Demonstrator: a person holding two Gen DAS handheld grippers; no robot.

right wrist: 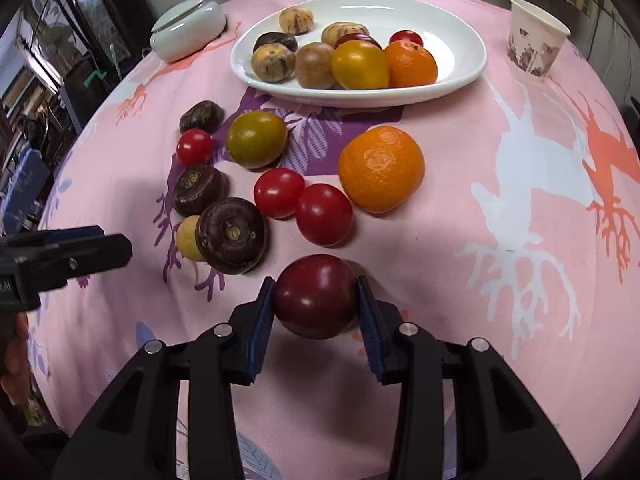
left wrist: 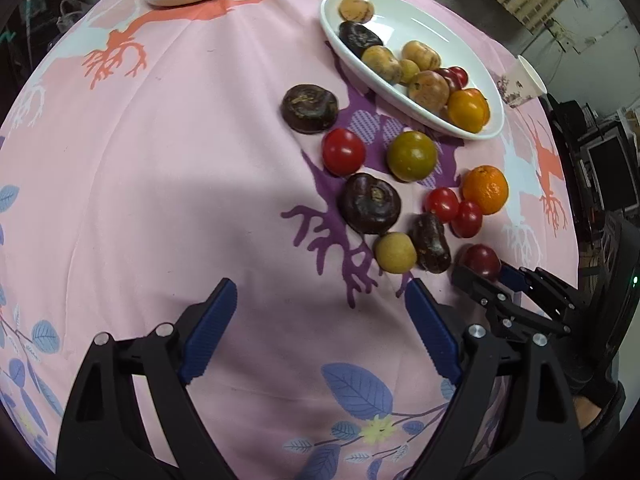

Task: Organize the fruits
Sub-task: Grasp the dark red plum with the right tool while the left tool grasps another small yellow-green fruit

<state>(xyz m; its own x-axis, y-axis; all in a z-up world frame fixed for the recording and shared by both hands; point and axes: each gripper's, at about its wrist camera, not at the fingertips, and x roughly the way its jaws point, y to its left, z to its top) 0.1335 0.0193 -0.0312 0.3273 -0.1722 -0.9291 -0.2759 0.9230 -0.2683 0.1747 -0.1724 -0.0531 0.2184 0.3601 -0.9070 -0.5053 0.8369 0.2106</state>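
My right gripper is shut on a dark red plum, just above the pink tablecloth; it also shows in the left wrist view. My left gripper is open and empty over bare cloth, left of the loose fruit. A white oval plate at the back holds several fruits, among them an orange and a yellow fruit. Loose on the cloth lie an orange, a green-yellow fruit, red tomatoes and dark brown chestnut-like fruits.
A paper cup stands at the back right of the table. A white lidded dish stands at the back left. The table's edge curves away on both sides, with dark room clutter beyond.
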